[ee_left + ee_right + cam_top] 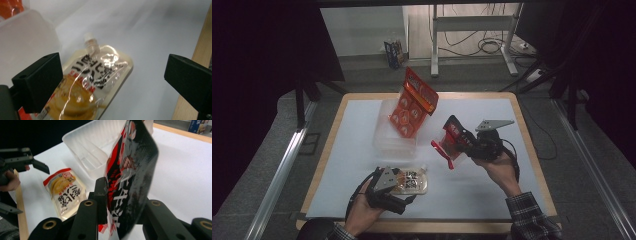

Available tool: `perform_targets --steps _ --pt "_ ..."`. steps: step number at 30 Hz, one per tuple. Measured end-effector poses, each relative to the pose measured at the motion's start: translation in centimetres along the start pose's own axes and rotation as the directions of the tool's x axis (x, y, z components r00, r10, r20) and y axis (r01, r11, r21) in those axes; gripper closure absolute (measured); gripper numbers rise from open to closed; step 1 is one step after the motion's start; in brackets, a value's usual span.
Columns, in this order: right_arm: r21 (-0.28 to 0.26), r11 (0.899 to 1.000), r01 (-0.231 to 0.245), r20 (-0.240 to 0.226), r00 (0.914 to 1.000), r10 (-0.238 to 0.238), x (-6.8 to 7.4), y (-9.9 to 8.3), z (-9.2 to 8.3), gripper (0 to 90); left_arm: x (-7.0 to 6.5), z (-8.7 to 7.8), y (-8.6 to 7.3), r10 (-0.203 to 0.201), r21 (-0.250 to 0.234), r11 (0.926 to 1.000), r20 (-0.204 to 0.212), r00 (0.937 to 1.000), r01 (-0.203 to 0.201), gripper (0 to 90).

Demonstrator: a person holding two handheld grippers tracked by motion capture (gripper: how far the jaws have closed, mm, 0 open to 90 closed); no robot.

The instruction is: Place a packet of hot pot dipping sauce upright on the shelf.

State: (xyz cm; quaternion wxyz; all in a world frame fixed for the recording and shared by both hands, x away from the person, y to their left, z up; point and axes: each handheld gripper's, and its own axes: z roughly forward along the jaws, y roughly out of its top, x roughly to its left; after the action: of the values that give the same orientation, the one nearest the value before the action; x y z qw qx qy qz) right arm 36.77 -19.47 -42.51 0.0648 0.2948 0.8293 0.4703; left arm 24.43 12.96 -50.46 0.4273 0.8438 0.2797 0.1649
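Observation:
A pale spouted pouch with dark lettering lies flat on the white table cover near the front edge. My left gripper hovers over it, jaws spread wide on either side without touching it. My right gripper is raised at the right, shut on a black-and-red packet that stands up from its jaws. In the right gripper view the pale pouch lies left of the packet, and the left gripper shows at the far left.
A clear plastic tray sits mid-table just beyond the pouch. An orange packet of several round pieces leans upright in it. The table's wooden edge runs close beside the left gripper.

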Motion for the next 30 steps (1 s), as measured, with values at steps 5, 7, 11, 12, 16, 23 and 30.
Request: perform_targets --steps 5,7,11,12,16,23,30 --pt "-0.019 1.0 0.0 -0.016 0.9999 0.0 -0.2 1.0 0.6 71.8 -0.2 -0.5 -0.7 0.018 0.018 0.9997 -0.02 0.9996 -0.017 0.8" --pt "-0.029 1.0 0.002 -0.022 0.9998 -0.002 -0.2 1.4 0.8 71.8 -0.2 -0.7 -0.9 0.019 0.016 0.9997 -0.023 0.9996 -0.018 0.6" --pt "-0.039 0.999 0.003 -0.032 0.9995 -0.005 -0.2 2.0 1.1 71.8 -0.2 -1.0 -1.3 0.012 0.006 0.9999 -0.032 0.9994 -0.012 0.4" --pt "-0.043 0.999 0.008 -0.035 0.9993 -0.01 -0.1 2.2 1.2 71.8 -0.1 -1.1 -1.4 0.007 0.0 1.0 -0.034 0.9994 -0.007 0.4" --pt "-0.051 0.998 0.021 -0.05 0.9984 -0.024 0.1 3.1 2.0 71.8 -0.1 -1.6 -1.7 -0.002 -0.015 0.9999 -0.045 0.999 0.001 0.3" --pt "-0.052 0.998 0.044 -0.066 0.9967 -0.048 0.4 4.3 3.6 71.8 -0.1 -2.6 -2.4 -0.012 -0.044 0.999 -0.07 0.9974 0.009 0.3" --pt "-0.053 0.997 0.06 -0.079 0.9948 -0.064 0.7 5.2 5.0 71.8 -0.3 -2.8 -2.7 -0.015 -0.044 0.999 -0.074 0.9971 0.012 0.3"
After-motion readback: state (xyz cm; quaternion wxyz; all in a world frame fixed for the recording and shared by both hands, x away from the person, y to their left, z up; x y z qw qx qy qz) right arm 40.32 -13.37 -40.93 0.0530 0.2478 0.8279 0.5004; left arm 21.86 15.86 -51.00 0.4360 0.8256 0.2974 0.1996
